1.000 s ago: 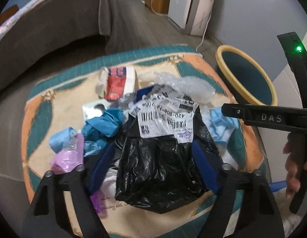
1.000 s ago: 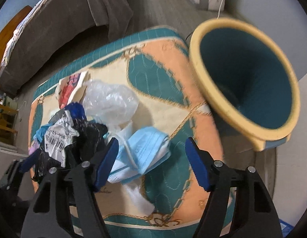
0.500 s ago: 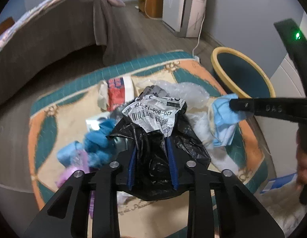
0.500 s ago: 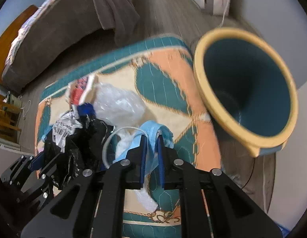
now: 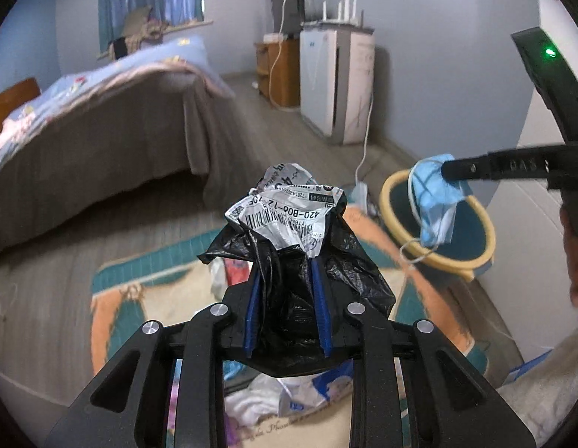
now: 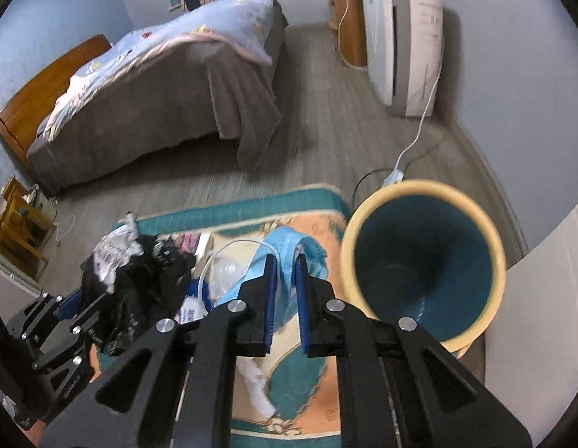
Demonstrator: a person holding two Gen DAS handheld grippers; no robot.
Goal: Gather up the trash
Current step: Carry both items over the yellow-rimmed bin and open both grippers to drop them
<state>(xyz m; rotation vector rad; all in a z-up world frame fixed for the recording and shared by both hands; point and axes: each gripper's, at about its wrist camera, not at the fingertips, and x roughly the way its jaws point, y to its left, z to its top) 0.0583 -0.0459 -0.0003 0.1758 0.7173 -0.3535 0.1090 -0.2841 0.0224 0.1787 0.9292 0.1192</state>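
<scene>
My left gripper (image 5: 285,280) is shut on a crumpled black plastic bag (image 5: 337,272) with a white shipping label (image 5: 285,212), lifted clear of the rug. My right gripper (image 6: 285,268) is shut on a light blue face mask (image 6: 289,240), whose white ear loop (image 6: 214,261) dangles. In the left wrist view the mask (image 5: 434,201) hangs from the right gripper's tip above the bin. The yellow-rimmed teal bin (image 6: 423,261) stands just right of the right gripper. In the right wrist view, the black bag (image 6: 139,280) sits at the lower left in the left gripper (image 6: 83,302).
A patterned teal and orange rug (image 6: 307,380) lies below with more litter: clear plastic (image 6: 225,276), white paper (image 5: 274,399), a red packet (image 5: 234,272). A bed (image 6: 158,86) stands behind, a white appliance (image 6: 400,37) with a cord along the wall. A person's hand (image 5: 576,261) is at the right.
Both grippers went from open to shut, the left on the black bag, the right on the blue mask. Both then rose off the rug and tilted up, so the room now shows.
</scene>
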